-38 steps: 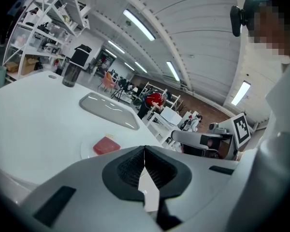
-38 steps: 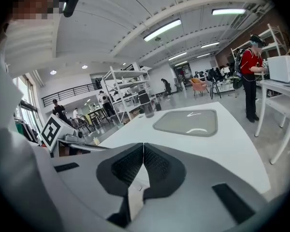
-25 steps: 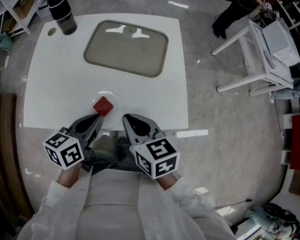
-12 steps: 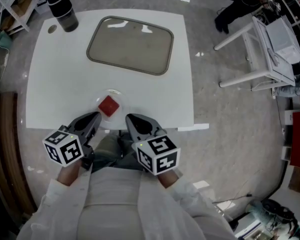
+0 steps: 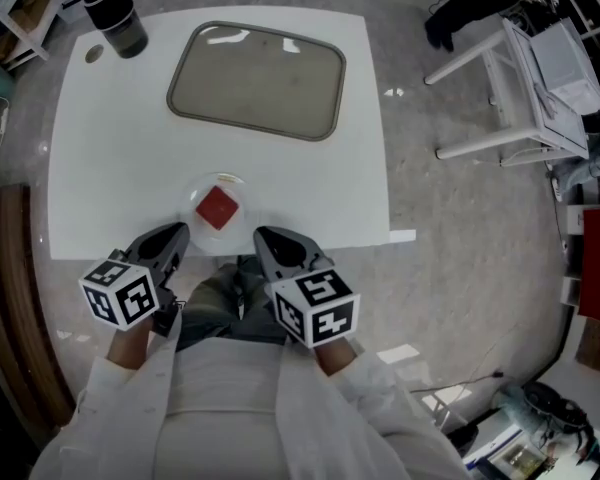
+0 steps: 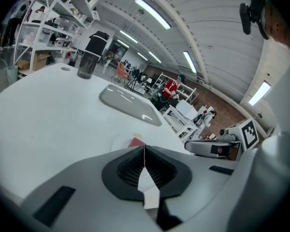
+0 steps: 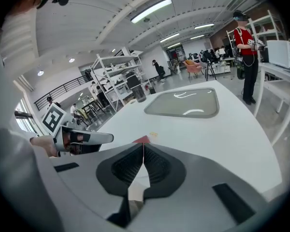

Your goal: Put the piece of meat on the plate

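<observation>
Red square meat piece (image 5: 218, 209) sits on what seems a round white plate (image 5: 192, 206). Left gripper (image 5: 177, 231) and right gripper (image 5: 263, 235) are clenched, empty.

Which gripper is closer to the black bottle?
Left. The left gripper sits at the near edge of the table, roughly in line with the bottle; the right gripper sits further right.

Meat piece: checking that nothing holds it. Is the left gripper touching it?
Apart. In the head view, bare plate shows between the shut left gripper and the meat piece.
</observation>
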